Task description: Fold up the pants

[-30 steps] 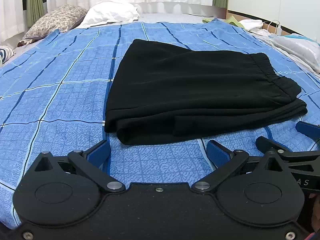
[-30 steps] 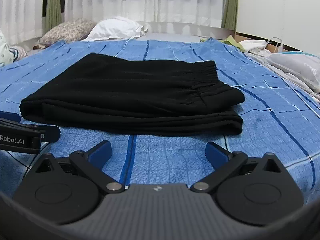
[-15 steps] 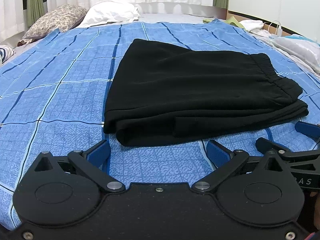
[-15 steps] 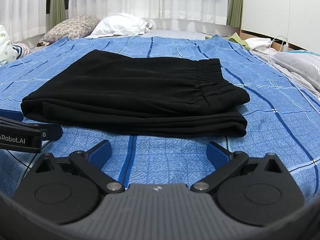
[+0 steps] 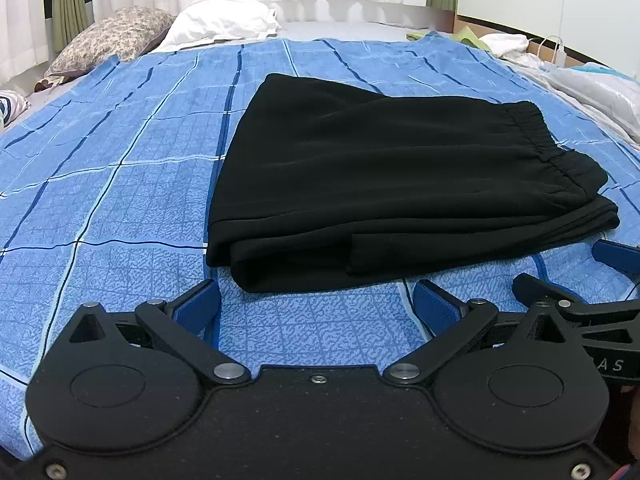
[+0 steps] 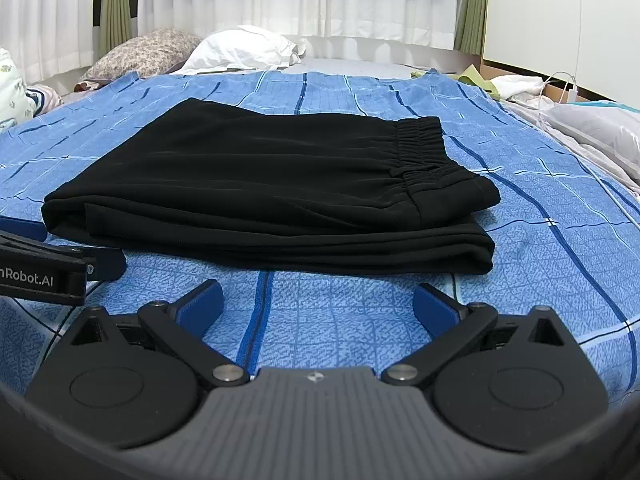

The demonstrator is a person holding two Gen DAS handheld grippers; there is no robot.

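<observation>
Black pants (image 5: 380, 184) lie folded in a flat stack on the blue checked bedspread (image 5: 100, 184), elastic waistband to the right. They also show in the right wrist view (image 6: 272, 192). My left gripper (image 5: 316, 308) is open and empty, just short of the stack's near left edge. My right gripper (image 6: 318, 304) is open and empty, just short of the near right edge. The right gripper's fingers (image 5: 616, 256) show at the right of the left wrist view. The left gripper's fingers (image 6: 60, 256) show at the left of the right wrist view.
A floral pillow (image 5: 108, 36) and a white pillow (image 5: 224, 20) lie at the head of the bed below white curtains. Loose clothes and a white cable (image 6: 560, 84) lie at the far right, with a pale pillow (image 6: 600, 128) at the bed's right edge.
Both grippers have drawn back and risen slightly from the folded pants. The pants have not moved.
</observation>
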